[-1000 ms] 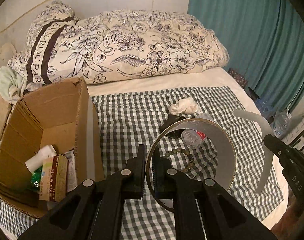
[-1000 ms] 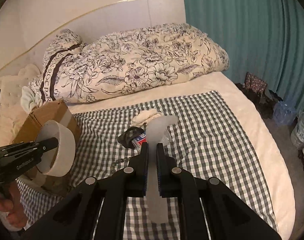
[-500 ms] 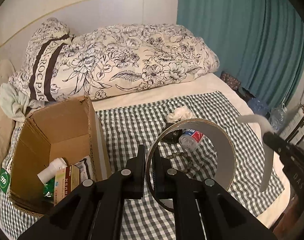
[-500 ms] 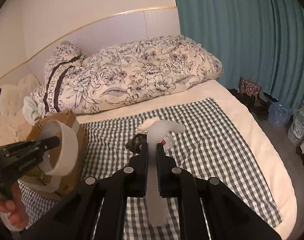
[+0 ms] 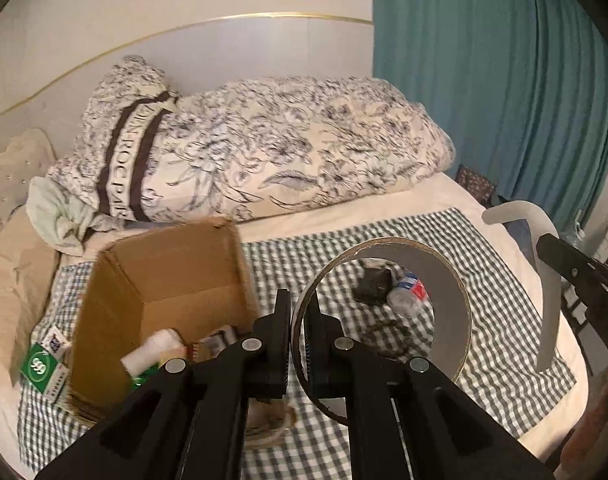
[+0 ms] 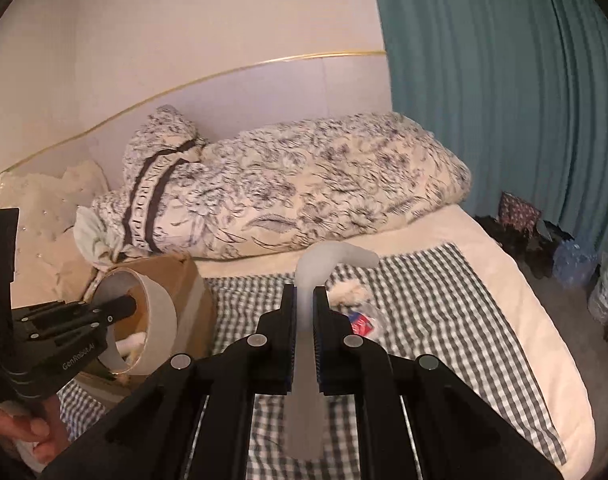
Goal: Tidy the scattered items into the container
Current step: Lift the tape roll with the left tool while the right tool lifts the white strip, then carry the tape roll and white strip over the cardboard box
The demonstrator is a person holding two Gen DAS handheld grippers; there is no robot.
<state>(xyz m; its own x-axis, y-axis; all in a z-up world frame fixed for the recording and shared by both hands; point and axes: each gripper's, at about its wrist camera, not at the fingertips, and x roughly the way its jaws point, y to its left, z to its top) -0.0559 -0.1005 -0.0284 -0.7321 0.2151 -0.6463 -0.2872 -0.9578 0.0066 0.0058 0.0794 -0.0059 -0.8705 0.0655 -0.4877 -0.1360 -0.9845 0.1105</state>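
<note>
My left gripper is shut on the rim of a wide tape roll, held in the air just right of the open cardboard box. In the right wrist view the tape roll hangs in front of the box. My right gripper is shut on a white curved plastic piece, above the checked cloth. On the cloth lie a crushed bottle, a black item, a bead string and a white fluffy item.
The box holds a white roll and small packets. A green packet lies outside its left wall. A floral duvet fills the bed's far side. A teal curtain and floor clutter stand beyond the bed's right edge.
Both grippers have risen with their loads, each grip unchanged. The left gripper with the tape roll has shifted toward the cardboard box.
</note>
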